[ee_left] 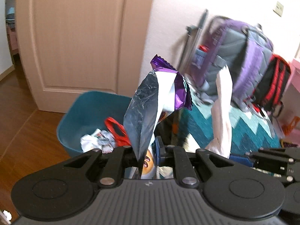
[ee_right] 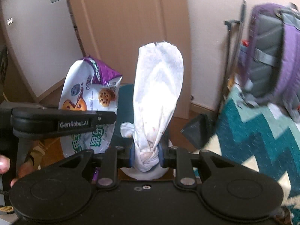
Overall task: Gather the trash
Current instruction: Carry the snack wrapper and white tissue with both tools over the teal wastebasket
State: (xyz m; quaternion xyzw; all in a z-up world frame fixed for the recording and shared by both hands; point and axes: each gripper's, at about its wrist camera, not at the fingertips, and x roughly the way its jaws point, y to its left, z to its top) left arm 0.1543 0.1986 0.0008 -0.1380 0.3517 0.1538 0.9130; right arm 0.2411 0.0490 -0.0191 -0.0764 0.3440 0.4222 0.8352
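Clamped in the left gripper (ee_left: 148,156) is one snack bag (ee_left: 144,116), the right gripper (ee_right: 145,157) pinches one white tissue (ee_right: 157,93), and one teal bin (ee_left: 90,112) lies just ahead.

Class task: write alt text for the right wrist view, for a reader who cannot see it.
The right gripper is shut on a white tissue that stands up from its fingers. At left, the left gripper holds a snack bag; a purple backpack rests on a teal zigzag blanket at right.
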